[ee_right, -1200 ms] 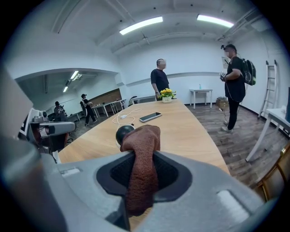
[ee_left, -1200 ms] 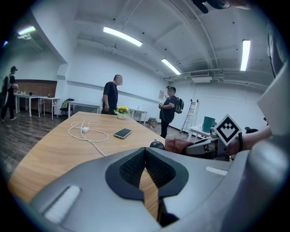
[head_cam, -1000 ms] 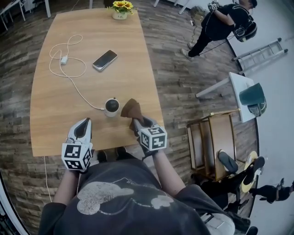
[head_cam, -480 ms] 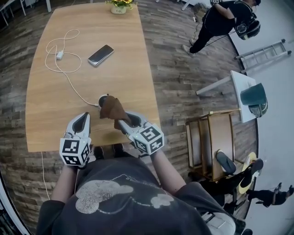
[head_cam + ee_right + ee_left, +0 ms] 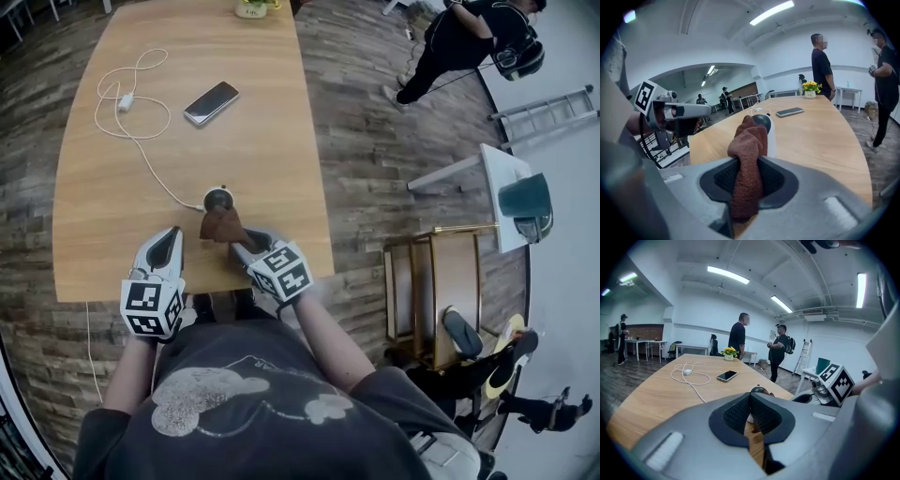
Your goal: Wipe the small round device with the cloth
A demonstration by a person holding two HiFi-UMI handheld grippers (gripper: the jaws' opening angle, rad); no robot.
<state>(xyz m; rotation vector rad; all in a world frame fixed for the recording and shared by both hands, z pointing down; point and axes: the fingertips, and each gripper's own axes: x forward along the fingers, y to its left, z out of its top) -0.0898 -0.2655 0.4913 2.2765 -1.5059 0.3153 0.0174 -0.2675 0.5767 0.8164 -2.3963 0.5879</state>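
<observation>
The small round device [image 5: 219, 199], white with a dark top, stands near the table's front edge on a white cable; it also shows as the device [image 5: 766, 126] in the right gripper view. My right gripper [image 5: 246, 251] is shut on a brown cloth [image 5: 221, 225], whose bunched end lies against the device's near side. The cloth [image 5: 749, 154] stands up between the jaws, partly hiding the device. My left gripper [image 5: 165, 249] hovers left of the device, shut with nothing in it [image 5: 750, 414].
A phone [image 5: 211, 102] and a coiled white charger cable [image 5: 131, 103] lie further back on the wooden table [image 5: 272, 141]. A flower pot [image 5: 250, 7] stands at the far edge. People stand beyond the table; a wooden stool [image 5: 431, 291] is at the right.
My right gripper has carried the cloth from the device's right side leftward and nearer, so it now lies against the device's front. The left gripper has stayed in place.
</observation>
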